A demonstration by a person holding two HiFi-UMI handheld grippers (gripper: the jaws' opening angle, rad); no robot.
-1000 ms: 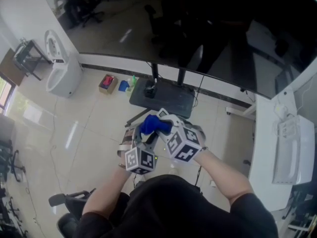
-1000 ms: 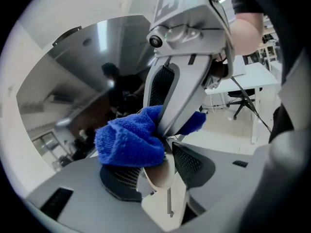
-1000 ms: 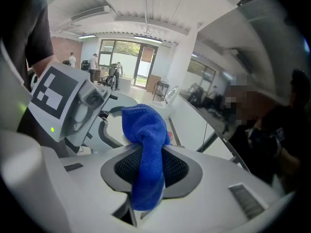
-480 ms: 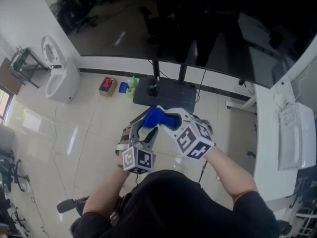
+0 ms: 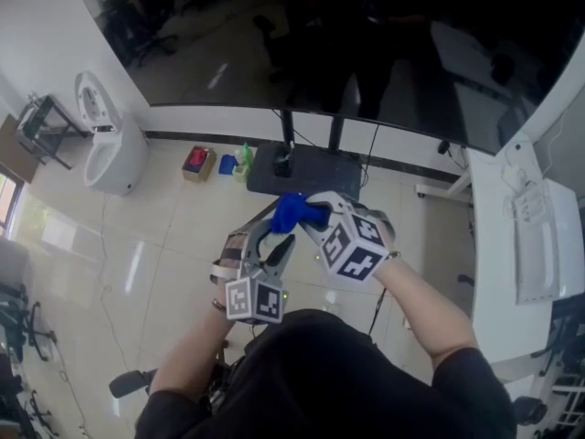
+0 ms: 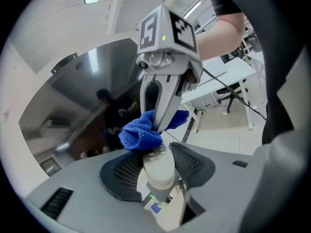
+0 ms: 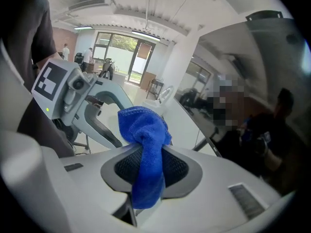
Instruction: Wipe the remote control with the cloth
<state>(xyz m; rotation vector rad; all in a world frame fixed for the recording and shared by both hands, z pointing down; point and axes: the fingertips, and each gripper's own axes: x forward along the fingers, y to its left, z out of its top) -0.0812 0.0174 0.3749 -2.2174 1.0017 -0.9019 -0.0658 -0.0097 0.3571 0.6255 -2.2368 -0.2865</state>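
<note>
Step in hand: wiping looks under way, with the blue cloth point(image 6: 140, 134) bunched against the far end of the remote control point(image 6: 158, 165), both held in the air before a dark screen point(image 5: 366, 44)
Next move: calls for drawing the cloth along the remote's button face against a firm hold
Left gripper point(image 5: 271, 245): jaws narrowed onto the remote's sides, far end jutting out
Right gripper point(image 5: 318, 219): jaws half closed, pinching the cloth, tail hanging between them
</note>
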